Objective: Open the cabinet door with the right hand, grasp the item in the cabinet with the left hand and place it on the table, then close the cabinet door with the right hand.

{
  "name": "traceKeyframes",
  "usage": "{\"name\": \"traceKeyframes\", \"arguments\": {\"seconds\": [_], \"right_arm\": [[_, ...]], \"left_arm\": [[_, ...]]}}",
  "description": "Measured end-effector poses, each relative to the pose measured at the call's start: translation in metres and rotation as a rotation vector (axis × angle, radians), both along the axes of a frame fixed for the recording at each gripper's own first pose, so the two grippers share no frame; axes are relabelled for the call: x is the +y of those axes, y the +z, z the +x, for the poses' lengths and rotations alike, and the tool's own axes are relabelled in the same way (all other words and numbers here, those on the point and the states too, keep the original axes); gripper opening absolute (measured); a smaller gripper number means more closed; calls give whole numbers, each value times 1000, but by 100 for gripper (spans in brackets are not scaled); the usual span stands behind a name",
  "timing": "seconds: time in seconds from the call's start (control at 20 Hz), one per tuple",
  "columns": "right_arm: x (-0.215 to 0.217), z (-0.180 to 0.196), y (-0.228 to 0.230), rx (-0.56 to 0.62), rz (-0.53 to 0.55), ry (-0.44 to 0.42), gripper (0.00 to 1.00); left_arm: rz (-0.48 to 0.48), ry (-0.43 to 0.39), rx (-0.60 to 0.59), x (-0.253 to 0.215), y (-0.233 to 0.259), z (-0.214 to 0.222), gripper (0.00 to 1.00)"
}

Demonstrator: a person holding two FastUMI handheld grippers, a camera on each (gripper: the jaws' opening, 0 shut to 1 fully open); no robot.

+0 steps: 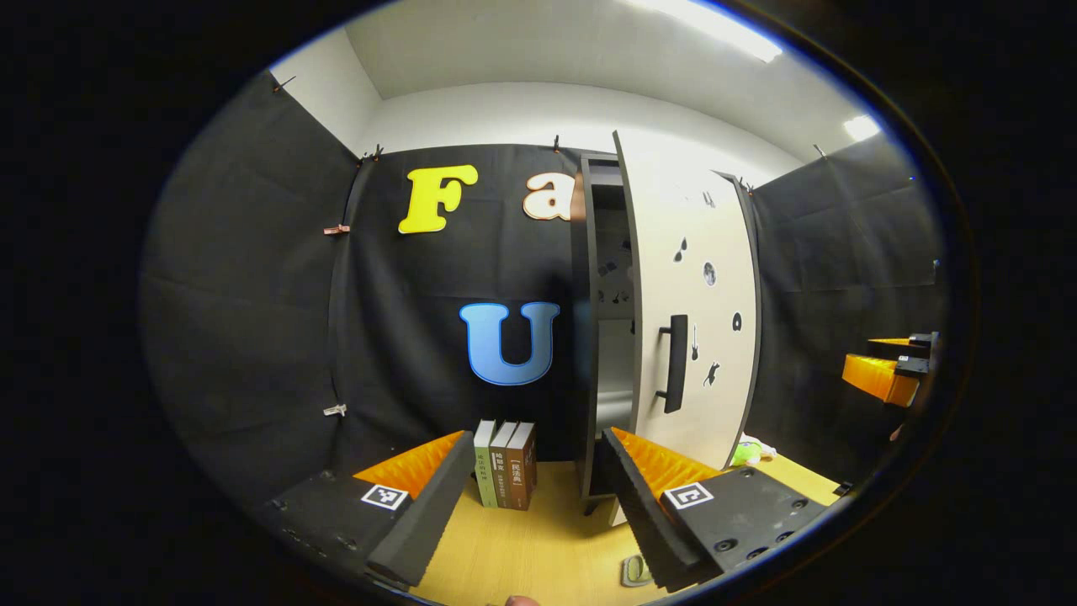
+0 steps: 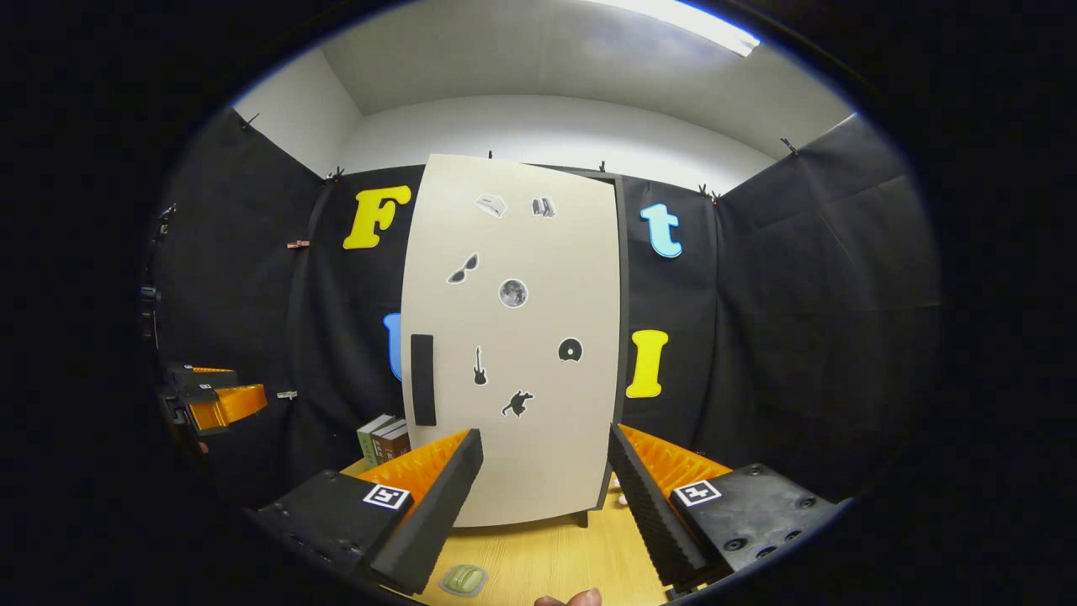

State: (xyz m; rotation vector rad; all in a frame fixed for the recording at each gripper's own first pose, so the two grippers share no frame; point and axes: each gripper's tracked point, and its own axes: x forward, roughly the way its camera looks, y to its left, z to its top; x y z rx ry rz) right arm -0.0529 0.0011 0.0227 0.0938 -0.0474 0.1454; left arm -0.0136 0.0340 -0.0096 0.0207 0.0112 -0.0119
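Cabinet door (image 1: 694, 311) ajar, swung toward camera; long axis vertical, handle (image 1: 675, 364) upright on its free edge, just above the left gripper (image 1: 538, 505) right finger. Left gripper spread, holding nothing. Right gripper (image 2: 545, 497) spread, empty, door (image 2: 513, 337) dead ahead between its fingers. Small green item (image 2: 464, 579) lies flat on table (image 2: 538, 555) below the jaws, long axis unclear.

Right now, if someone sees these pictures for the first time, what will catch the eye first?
The tall pale cabinet door dotted with small black stickers stands out most, at the back of the wooden table; in the left gripper view it hangs partly open, its dark handle facing out. Next come three upright books left of the cabinet. Both tools are open and hold nothing: the left tool and the right tool.
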Motion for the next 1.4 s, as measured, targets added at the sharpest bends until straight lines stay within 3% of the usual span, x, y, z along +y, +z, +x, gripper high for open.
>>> {"name": "traceKeyframes", "arguments": {"seconds": [1.4], "right_arm": [[-24,-15,6,-6,-3,14,98]], "left_arm": [[7,7,5,-14,-1,-18,94]]}}
